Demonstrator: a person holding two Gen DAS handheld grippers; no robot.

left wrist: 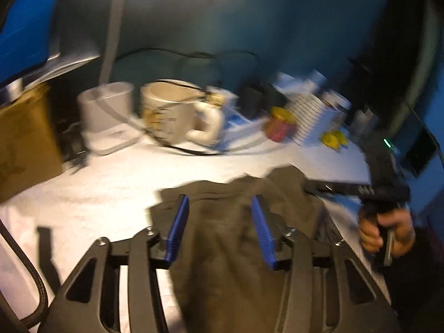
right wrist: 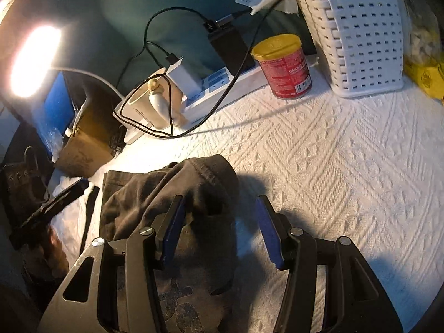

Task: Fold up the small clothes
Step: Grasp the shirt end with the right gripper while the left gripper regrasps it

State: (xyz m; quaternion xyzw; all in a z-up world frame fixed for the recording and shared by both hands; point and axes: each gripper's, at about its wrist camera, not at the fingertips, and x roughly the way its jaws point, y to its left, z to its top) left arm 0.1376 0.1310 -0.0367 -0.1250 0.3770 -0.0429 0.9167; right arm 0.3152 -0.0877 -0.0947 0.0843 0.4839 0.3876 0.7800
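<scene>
My left gripper (left wrist: pixel 220 202) has its jaws spread, blue pads (left wrist: pixel 179 227) on either side of the dark garment (left wrist: pixel 222 238) but not pinching it. This view is smeared with blur. The garment lies crumpled on the white textured cloth (left wrist: pixel 111 194) covering the bench, and cloth runs under the gripper frame toward me.

My right gripper (right wrist: pixel 222 205) is likewise agape. Its left pad (right wrist: pixel 173 230) sits against a raised fold of the garment (right wrist: pixel 155 194); the right pad hangs over bare cloth (right wrist: pixel 347 166). I see a faded print low on the fabric.

At the back of the bench: cream mug (left wrist: pixel 177 111), red tin with yellow lid (right wrist: pixel 283 66), white woven basket (right wrist: pixel 358 38), power strip (right wrist: pixel 219 88) with black cables. A lamp (right wrist: pixel 33 61) glares at left.

From the left view, I see the hand (left wrist: pixel 385 233) holding the other gripper's handle.
</scene>
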